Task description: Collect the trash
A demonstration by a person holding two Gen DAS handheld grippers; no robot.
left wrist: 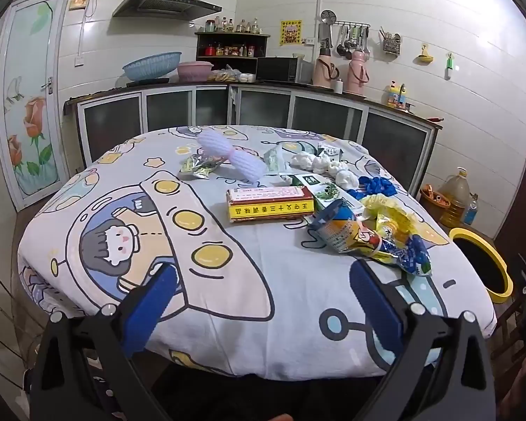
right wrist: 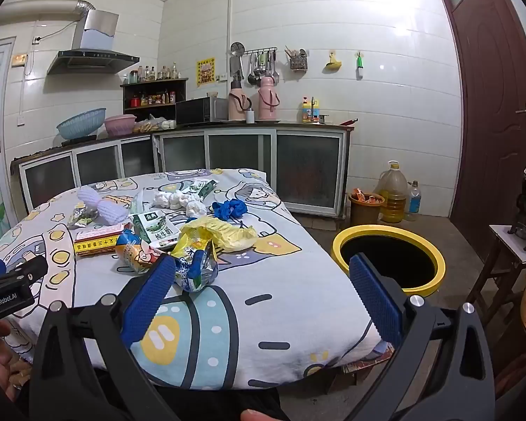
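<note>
Right hand-held gripper (right wrist: 261, 287) near wrapper (right wrist: 196, 268).

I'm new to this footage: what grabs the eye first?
A cartoon astronaut tablecloth covers the table, with trash heaped toward its right side: a yellow-red box, crumpled snack bags, white tissue wads. A yellow-rimmed bin stands open on the floor right of the table.

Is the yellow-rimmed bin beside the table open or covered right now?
Open. The yellow-rimmed bin shows a dark uncovered mouth inside its ring, no lid on it. Whether anything lies inside cannot be told; the interior is black.
</note>
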